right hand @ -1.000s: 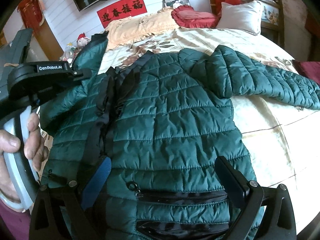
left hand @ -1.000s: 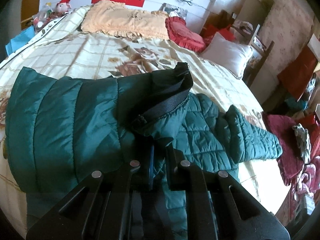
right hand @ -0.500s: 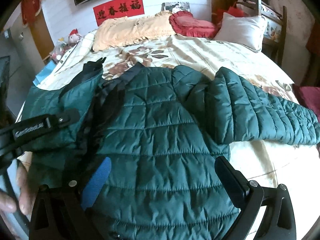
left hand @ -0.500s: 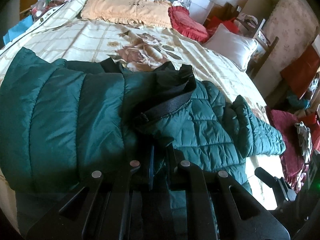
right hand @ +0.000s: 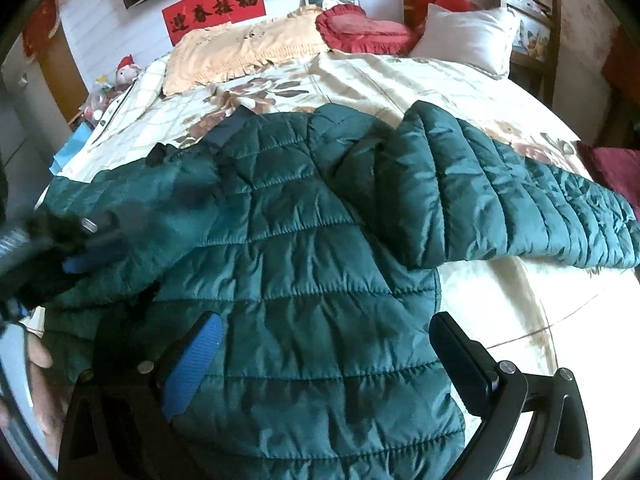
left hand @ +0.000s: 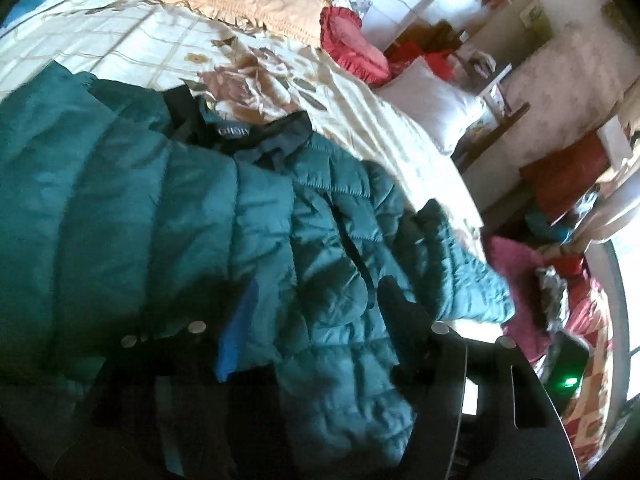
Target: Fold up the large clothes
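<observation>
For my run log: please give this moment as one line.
left gripper open | right gripper open | green jacket on bed | sleeve out

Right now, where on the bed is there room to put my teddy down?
Bare quilt lies between the jacket and the pillows, and another patch sits below the sleeve toward the bed's right edge. The left side is crowded by the jacket and both grippers.

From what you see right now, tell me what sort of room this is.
Most likely a home bedroom: the green jacket lies on a bed with a floral bedspread, pillows at its head, a red banner on the wall.
</observation>
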Tool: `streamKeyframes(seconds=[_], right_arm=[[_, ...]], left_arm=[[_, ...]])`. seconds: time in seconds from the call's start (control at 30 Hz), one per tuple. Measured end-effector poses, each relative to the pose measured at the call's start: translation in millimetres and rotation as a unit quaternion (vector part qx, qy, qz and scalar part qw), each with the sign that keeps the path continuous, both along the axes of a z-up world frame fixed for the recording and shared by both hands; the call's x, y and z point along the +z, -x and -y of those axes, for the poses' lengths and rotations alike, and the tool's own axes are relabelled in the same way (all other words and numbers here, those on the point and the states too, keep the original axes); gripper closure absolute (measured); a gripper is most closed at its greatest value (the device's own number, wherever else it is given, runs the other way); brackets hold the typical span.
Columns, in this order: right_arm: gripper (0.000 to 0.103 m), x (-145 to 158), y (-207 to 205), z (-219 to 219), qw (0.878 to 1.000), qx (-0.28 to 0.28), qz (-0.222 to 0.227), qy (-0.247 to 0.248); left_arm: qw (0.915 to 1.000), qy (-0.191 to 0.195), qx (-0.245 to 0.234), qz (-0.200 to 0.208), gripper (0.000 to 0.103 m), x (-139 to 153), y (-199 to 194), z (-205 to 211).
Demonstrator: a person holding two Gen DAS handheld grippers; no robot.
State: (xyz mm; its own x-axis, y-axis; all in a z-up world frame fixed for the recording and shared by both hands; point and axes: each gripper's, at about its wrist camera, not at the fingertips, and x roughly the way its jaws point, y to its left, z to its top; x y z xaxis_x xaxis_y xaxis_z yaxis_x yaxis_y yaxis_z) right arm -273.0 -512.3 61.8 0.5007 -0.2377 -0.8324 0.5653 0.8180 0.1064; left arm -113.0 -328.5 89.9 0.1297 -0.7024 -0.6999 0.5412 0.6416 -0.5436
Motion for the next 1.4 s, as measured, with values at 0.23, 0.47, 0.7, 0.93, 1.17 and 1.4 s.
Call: streamKeyframes(seconds=[0.23,0.47,0.7,0.93,1.17,1.4], right_arm=[[0.001,21.2,6.5,-2.9,0.999,0.014,0.037,-0.011],[0.001,38.1,-37.7,-22.8,0.992,0.076,0.078,-0.069],[0.023,0.9,-103.7,-20.7,0.988,0.078,0.036,-0.127],[0.084,0.6,-109.0,-25.9,0.993,0.081,0.048,-0.075],[0.091,58.0,-73.8,-14.5,0.991,0.05,0.118,0.025],[0.091,60.1,-65.7,26.2,0.993,-0.004,0.099,0.069]], left_arm=[[0.9967,-0.031,0.034,0.068,0.041,41.6,-9.2,-54.4],[0.9682,-0.144,0.133,0.156,0.041,31.9,-40.7,-135.3],[0.9584,-0.147,0.223,0.101,0.041,4.4,-72.1,-209.7],[0.9544,-0.146,0.247,0.085,0.041,-0.4,-79.4,-225.1],[0.9569,-0.136,0.24,0.09,0.041,1.3,-83.8,-200.2],[0.9606,-0.153,0.211,0.097,0.041,-9.4,-86.9,-155.4]])
